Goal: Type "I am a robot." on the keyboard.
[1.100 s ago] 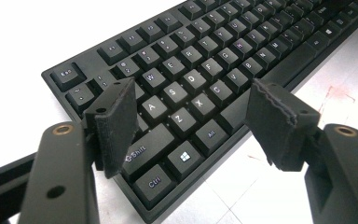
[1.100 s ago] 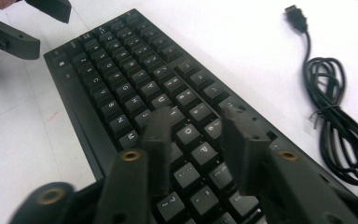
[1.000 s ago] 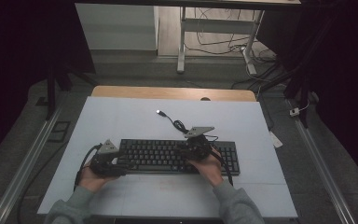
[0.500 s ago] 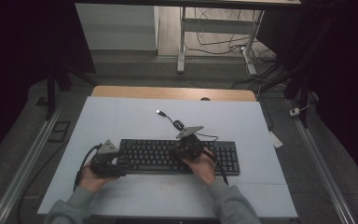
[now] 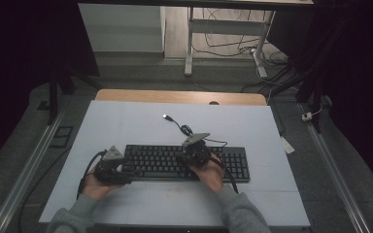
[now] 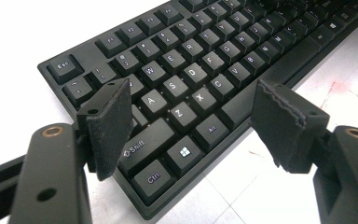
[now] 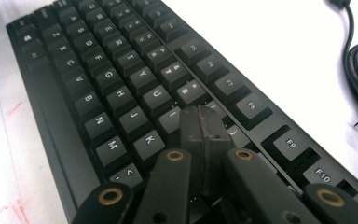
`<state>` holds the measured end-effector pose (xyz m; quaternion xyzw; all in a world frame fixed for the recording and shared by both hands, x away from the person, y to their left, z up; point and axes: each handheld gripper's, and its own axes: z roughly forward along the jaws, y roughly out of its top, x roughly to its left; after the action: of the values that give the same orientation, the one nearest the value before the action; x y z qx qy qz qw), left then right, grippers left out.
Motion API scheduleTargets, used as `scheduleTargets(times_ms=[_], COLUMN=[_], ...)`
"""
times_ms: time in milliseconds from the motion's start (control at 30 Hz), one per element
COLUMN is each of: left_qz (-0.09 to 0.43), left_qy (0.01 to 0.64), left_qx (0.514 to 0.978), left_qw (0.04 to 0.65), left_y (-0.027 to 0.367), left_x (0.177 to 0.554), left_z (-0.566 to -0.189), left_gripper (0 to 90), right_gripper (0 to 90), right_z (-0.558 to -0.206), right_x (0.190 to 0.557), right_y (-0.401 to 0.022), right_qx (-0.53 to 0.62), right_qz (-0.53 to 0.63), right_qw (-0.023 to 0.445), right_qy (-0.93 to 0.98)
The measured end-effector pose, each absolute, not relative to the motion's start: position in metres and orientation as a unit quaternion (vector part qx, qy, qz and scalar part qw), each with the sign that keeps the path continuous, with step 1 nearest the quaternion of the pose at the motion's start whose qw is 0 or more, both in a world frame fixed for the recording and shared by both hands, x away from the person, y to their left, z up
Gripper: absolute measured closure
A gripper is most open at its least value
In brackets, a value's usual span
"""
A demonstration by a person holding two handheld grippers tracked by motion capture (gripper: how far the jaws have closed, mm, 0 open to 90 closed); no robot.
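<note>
Your right gripper (image 7: 200,122), fingers pressed together, seems to rest on the keyboard (image 5: 184,162) near K. Press harder and neighbouring keys may fire. Your left gripper (image 6: 191,116) gapes wide over Shift.

Both forearms in from the near edge, grey sleeves at the wrists. Left tool (image 5: 110,167) gripped low in the left hand (image 5: 93,187), jaws spread wide apart. Right tool (image 5: 194,151) held in the right hand (image 5: 212,174), jaws pressed together, tips angled downward.
</note>
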<state>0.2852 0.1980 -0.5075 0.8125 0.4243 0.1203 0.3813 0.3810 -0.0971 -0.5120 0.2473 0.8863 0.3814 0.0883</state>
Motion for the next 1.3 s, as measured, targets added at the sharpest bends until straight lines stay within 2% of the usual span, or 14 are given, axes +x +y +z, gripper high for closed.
scheduleTargets(times_ms=[367,600,800,1300], left_qz=[0.122,0.122,0.122,0.125], left_qy=[0.426,0.427,0.429,0.43], left_qx=[0.811,0.81,0.809,0.808], left_qw=[0.382,0.383,0.383,0.383], left_y=[0.2,0.2,0.2,0.202], left_x=[0.285,0.286,0.286,0.287], left_z=[-0.507,-0.507,-0.508,-0.507], left_gripper=[29.6,29.6,29.6,29.7], right_gripper=[89.5,67.2,57.7,54.2], right_z=[-0.498,-0.492,-0.488,-0.486], right_x=[0.37,0.359,0.35,0.336], right_y=[-0.123,-0.143,-0.16,-0.186], right_qx=[0.264,0.272,0.269,0.27], right_qz=[0.415,0.426,0.432,0.438], right_qw=[0.086,0.093,0.101,0.113], right_qy=[0.866,0.858,0.855,0.85])
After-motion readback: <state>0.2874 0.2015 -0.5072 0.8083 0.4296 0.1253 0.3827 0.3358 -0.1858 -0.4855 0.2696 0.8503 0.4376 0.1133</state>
